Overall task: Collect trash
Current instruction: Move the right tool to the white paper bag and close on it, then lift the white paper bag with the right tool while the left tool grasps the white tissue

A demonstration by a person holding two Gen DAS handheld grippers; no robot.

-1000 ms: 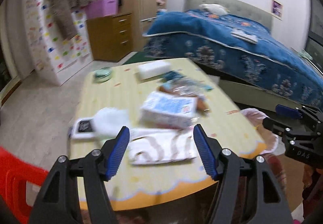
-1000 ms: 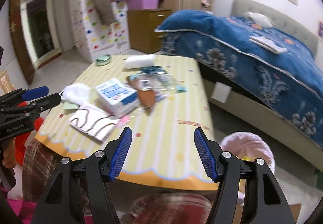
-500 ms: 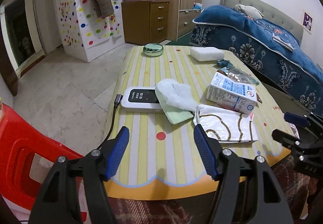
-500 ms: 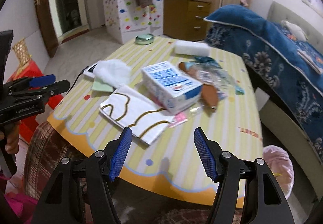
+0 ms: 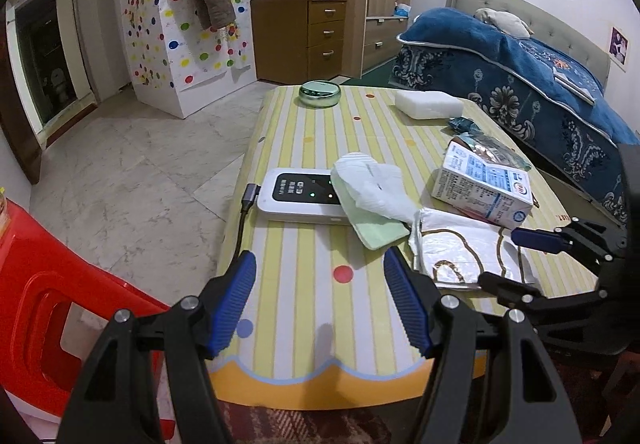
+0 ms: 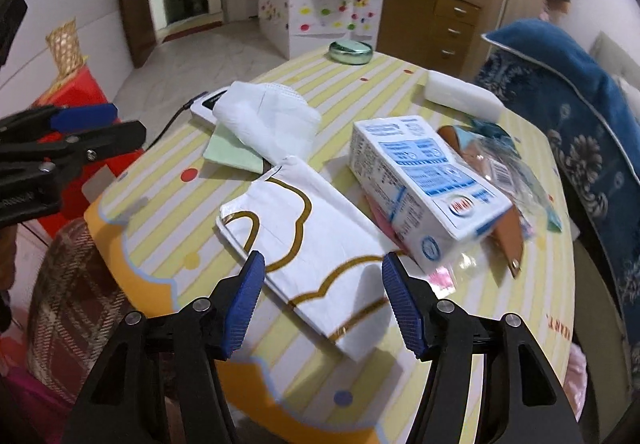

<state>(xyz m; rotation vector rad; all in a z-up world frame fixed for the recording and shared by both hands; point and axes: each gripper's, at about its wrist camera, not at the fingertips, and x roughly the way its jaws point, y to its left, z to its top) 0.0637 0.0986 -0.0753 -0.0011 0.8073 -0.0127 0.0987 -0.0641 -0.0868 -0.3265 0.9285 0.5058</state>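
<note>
Trash lies on a yellow striped table [image 5: 316,300] [image 6: 520,324]: a white bag with gold lines [image 6: 316,244] [image 5: 460,248], a blue-and-white milk carton [image 6: 424,180] [image 5: 484,184], a crumpled white mask [image 6: 264,120] [image 5: 372,184] on a green sheet [image 5: 376,230], and clear and brown wrappers [image 6: 508,172]. My left gripper [image 5: 320,300] is open and empty over the table's near edge. My right gripper [image 6: 322,300] is open and empty, just above the white bag's near end.
A white router with a cable [image 5: 300,196] lies under the mask. A green round tin [image 5: 319,93] and a white foam block [image 5: 428,104] sit at the far end. A red stool [image 5: 44,296] stands left. A blue bed [image 5: 540,84] lies right. A pink bin [image 6: 578,368] is by the table.
Both grippers have swung left and closed in on the table. The right gripper has come down over the white bag. Both stay open and empty.
</note>
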